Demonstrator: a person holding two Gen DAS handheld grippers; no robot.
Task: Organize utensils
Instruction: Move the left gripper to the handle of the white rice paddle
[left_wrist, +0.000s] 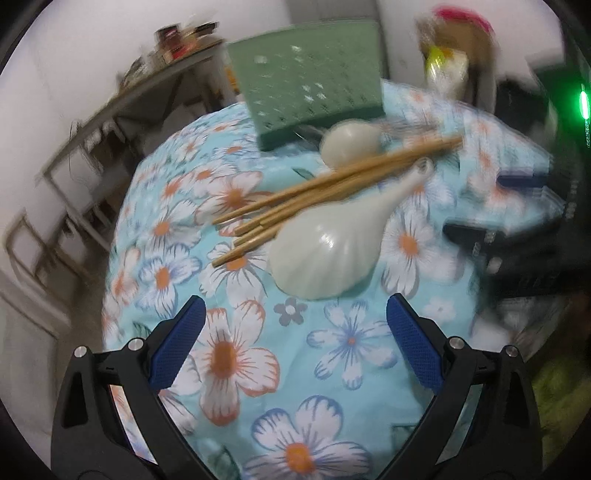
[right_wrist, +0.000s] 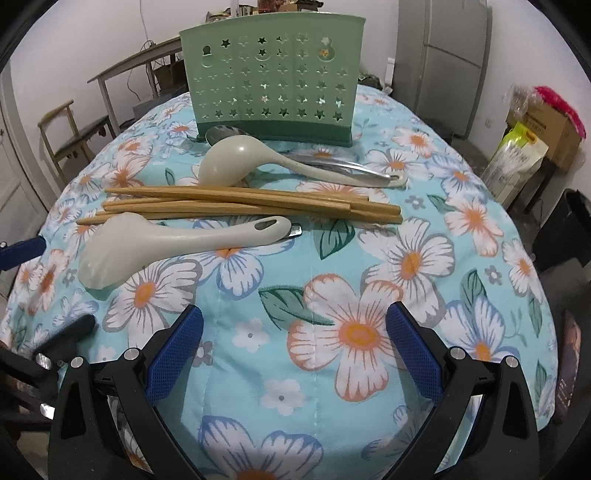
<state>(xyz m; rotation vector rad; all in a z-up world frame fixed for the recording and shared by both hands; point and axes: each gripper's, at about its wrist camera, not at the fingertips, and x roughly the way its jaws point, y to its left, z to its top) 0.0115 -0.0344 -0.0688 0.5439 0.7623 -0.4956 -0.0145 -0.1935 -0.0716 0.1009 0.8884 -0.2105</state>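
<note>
A: Item one, my jaws?

B: Left gripper (left_wrist: 295, 343): jaws spread wide, nothing between them, hanging over the floral cloth (left_wrist: 295, 369) at the bottom of the left wrist view. Right gripper (right_wrist: 294, 347): jaws likewise released and bare, at the bottom of the right wrist view. My left gripper also shows at the left edge of that view.

A: Item two, the utensils?

B: All lying on the desk, middle of the right view. Rice paddle (right_wrist: 177, 243), cream, nearest my right jaws, head at the left. Behind it, wooden chopsticks (right_wrist: 240, 205), a loose bundle running left to right, tips touching the paddle's head. Behind those, a cream ladle (right_wrist: 280, 160), bowl at the left, handle crossing a metal spoon (right_wrist: 332, 162) that lies just beside it.

A: Item three, the holder?

B: Green utensil holder (right_wrist: 273, 81), star-punched front, upright at top centre, just behind the spoon's bowl.

A: Left view?

B: Blurred. The paddle (left_wrist: 325, 251) sits at centre, just above my left jaws, with the chopsticks (left_wrist: 332, 177) against it.
</note>
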